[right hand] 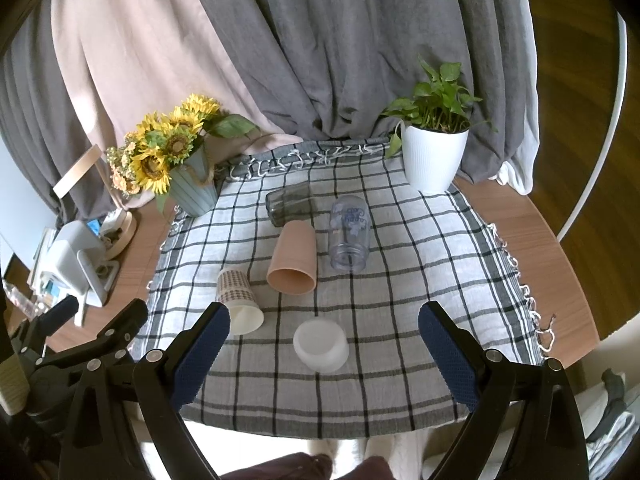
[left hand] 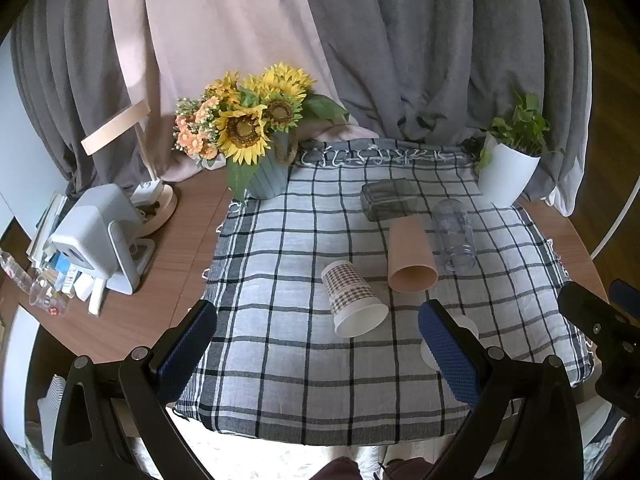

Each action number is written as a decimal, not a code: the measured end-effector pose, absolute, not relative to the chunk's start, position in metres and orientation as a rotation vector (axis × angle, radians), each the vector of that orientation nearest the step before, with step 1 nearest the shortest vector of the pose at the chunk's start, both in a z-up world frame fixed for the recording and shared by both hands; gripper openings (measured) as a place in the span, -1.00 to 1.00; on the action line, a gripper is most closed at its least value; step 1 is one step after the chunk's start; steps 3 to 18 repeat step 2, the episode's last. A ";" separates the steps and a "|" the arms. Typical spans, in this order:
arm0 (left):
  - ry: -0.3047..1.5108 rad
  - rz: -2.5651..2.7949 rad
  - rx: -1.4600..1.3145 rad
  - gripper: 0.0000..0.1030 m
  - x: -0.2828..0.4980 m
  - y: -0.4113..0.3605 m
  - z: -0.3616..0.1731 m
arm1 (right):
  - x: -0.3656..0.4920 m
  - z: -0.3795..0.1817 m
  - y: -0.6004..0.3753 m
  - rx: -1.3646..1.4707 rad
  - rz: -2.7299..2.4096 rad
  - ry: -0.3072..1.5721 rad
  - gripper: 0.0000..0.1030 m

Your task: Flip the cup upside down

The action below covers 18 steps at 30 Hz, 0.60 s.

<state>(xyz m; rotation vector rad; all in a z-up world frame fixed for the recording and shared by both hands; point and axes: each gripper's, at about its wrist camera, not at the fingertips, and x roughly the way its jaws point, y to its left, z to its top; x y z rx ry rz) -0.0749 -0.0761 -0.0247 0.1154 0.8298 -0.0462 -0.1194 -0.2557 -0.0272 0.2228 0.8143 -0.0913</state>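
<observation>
Right wrist view: right gripper (right hand: 324, 322) held low over the near part of the checked cloth (right hand: 400, 320), jaws spread wide, nothing between the blue pads (right hand: 448, 360). Just ahead of the tips and between them, a squat white cup (right hand: 321, 344) stands mouth down on the cloth (flat base up). By the left pad's tip, a patterned paper cup (right hand: 238, 300) lies on its side, mouth toward the camera. Further on, centre, a tan cup (right hand: 293, 258) on its side, mouth also toward the camera. Right of it, a clear cup (right hand: 349, 232) with blue print, on its side. Beyond both, a dark glass tumbler (right hand: 290, 202) lying crosswise. Far left, sunflowers in a grey-green pot (right hand: 192, 188); far right, a green plant in a white pot (right hand: 434, 160). Grey and pink curtains (right hand: 320, 40) behind.

Left wrist view: left gripper (left hand: 318, 320) likewise released and empty, jaws wide. The white cup (left hand: 430, 354) is mostly hidden behind its right pad. The patterned paper cup (left hand: 352, 298) lies just ahead between the tips; tan cup (left hand: 412, 254) and clear cup (left hand: 454, 236) ahead to the right. The right gripper's black body (left hand: 600, 328) shows at the right edge. Off the cloth to the left, a white device (left hand: 100, 232) on the wooden table (left hand: 168, 264).
</observation>
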 end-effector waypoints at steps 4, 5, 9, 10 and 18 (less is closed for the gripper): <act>0.829 -0.044 0.115 0.99 -0.074 -0.077 -0.025 | -0.119 -0.027 -0.256 0.223 -0.090 0.815 0.86; 0.829 -0.044 0.115 0.99 -0.074 -0.077 -0.025 | -0.119 -0.027 -0.256 0.223 -0.090 0.815 0.86; 0.829 -0.044 0.115 0.99 -0.074 -0.077 -0.025 | -0.119 -0.027 -0.256 0.223 -0.090 0.815 0.86; 0.829 -0.044 0.115 0.99 -0.074 -0.077 -0.025 | -0.119 -0.027 -0.256 0.223 -0.090 0.815 0.86; 0.829 -0.044 0.115 0.99 -0.074 -0.077 -0.025 | -0.119 -0.027 -0.256 0.223 -0.090 0.815 0.86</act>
